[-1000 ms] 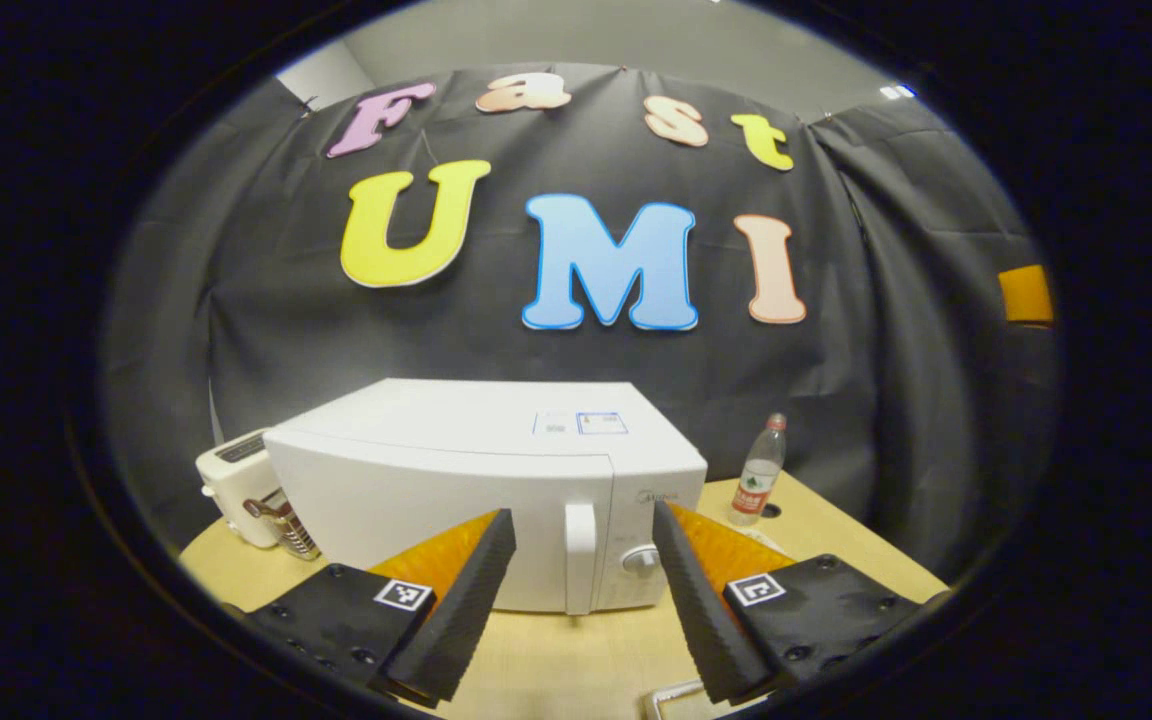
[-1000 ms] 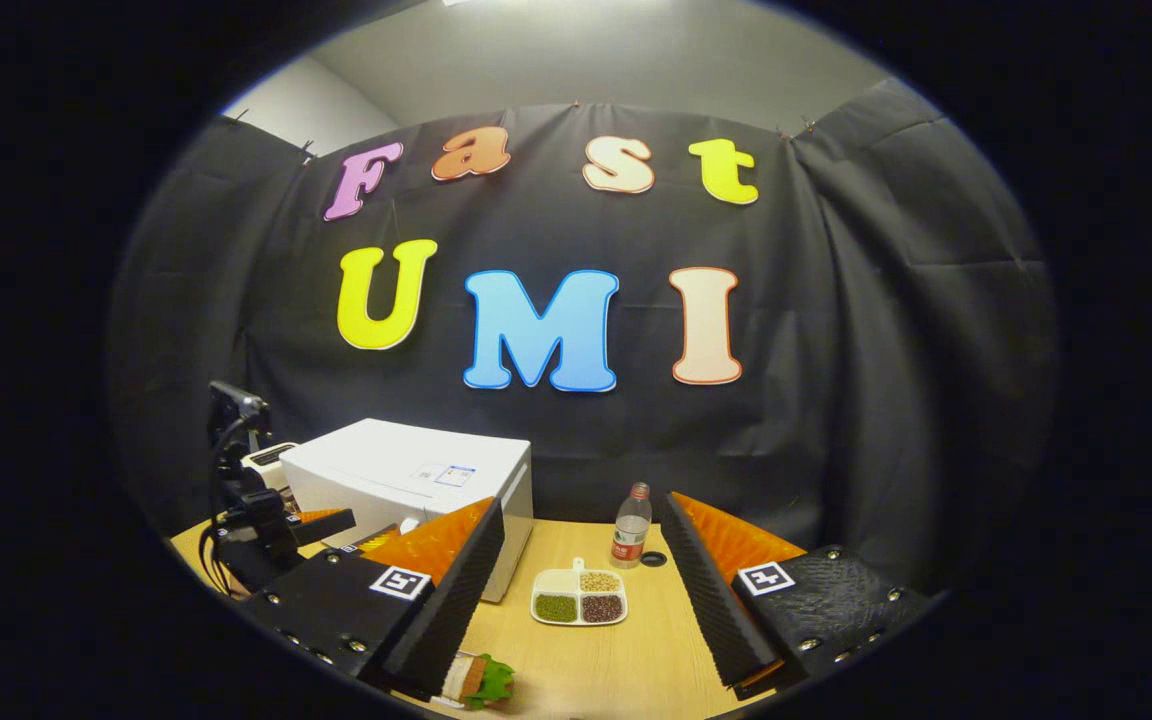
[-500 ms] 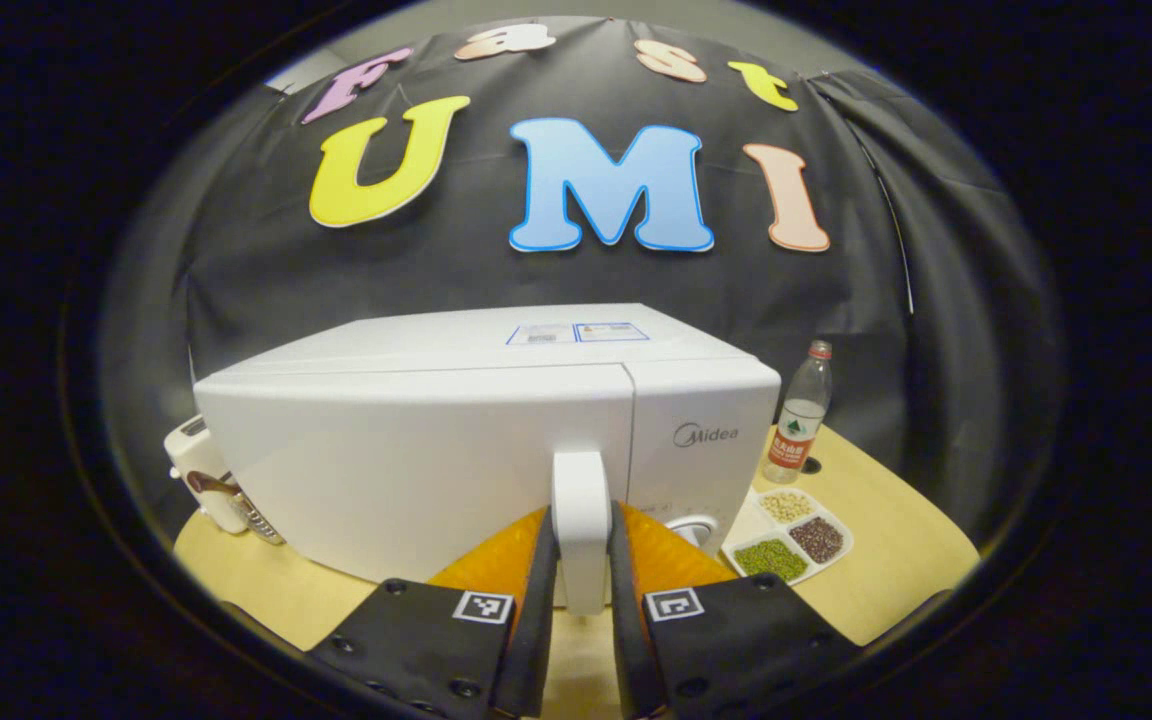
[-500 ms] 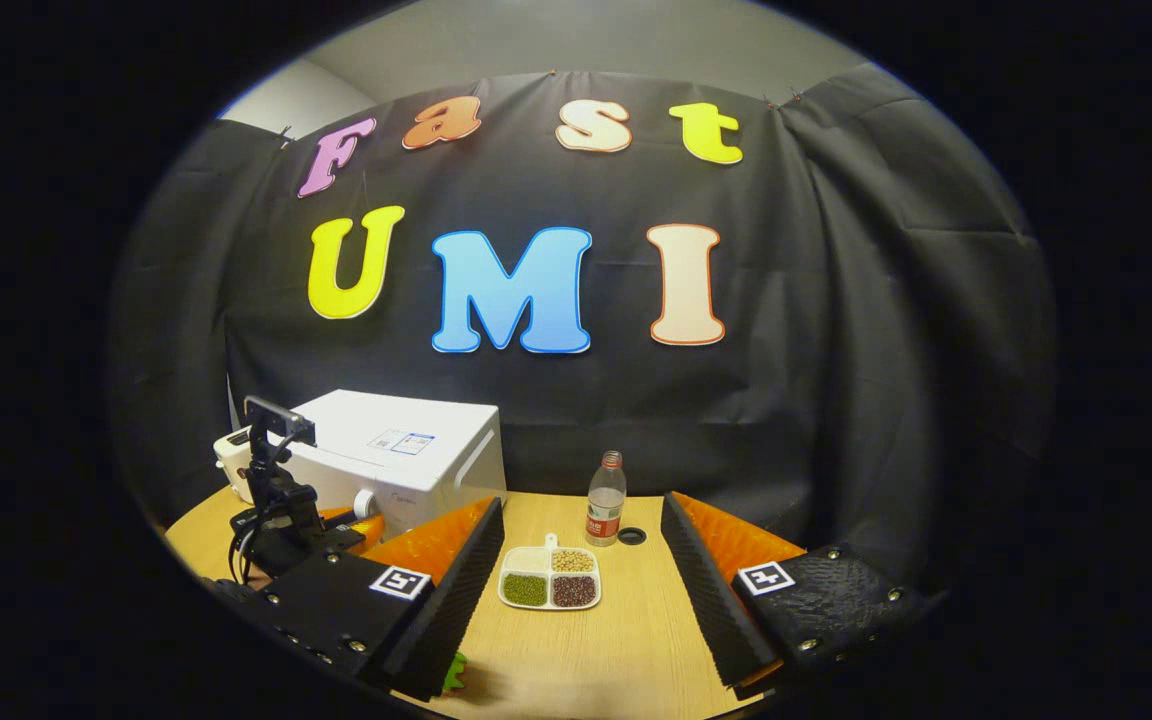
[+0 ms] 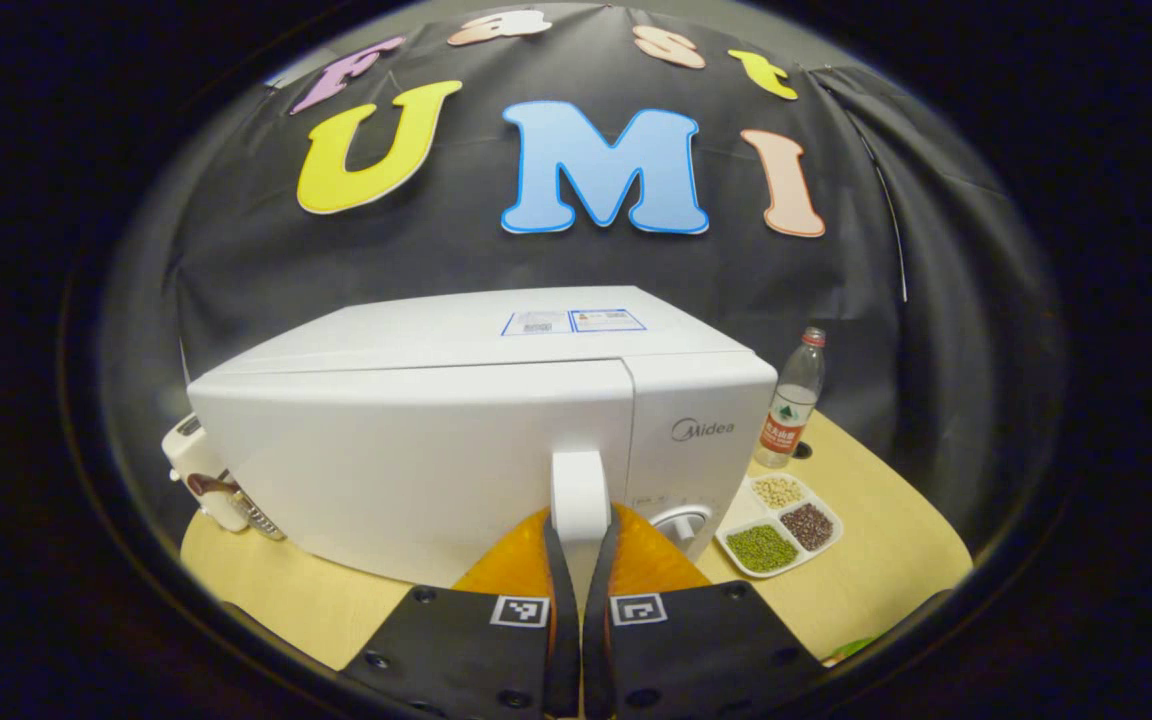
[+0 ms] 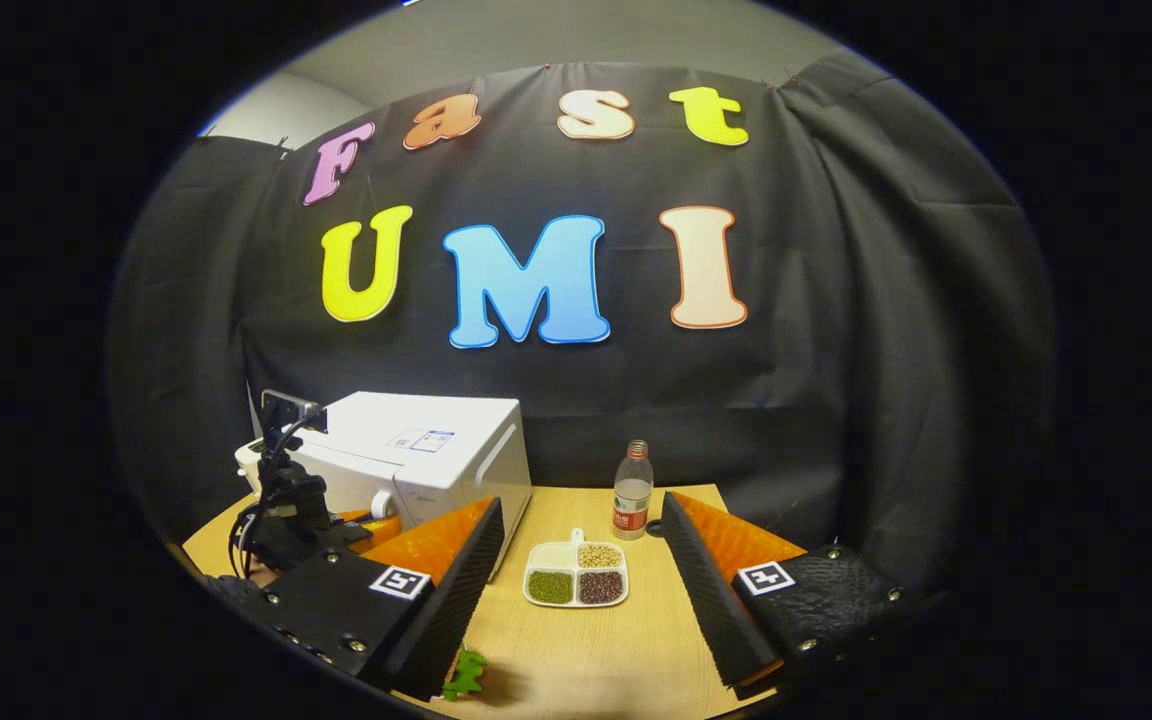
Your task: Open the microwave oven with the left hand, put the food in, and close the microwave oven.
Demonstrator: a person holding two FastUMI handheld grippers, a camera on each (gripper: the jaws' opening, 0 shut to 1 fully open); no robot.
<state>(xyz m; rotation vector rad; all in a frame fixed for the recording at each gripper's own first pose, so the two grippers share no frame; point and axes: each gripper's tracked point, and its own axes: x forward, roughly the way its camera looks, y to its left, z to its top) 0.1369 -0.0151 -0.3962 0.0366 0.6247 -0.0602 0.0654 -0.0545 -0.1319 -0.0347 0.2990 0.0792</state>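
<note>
Now left hand-held gripper clamped on microwave door handle.

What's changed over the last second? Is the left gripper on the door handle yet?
Yes. The left gripper moved in from short of the white microwave oven with its fingers wide apart, and has closed them on the white vertical door handle. The door looks shut as before. The right gripper stayed open above the wooden table, holding nothing; the white divided dish of beans and clear plastic bottle stayed put.
</note>
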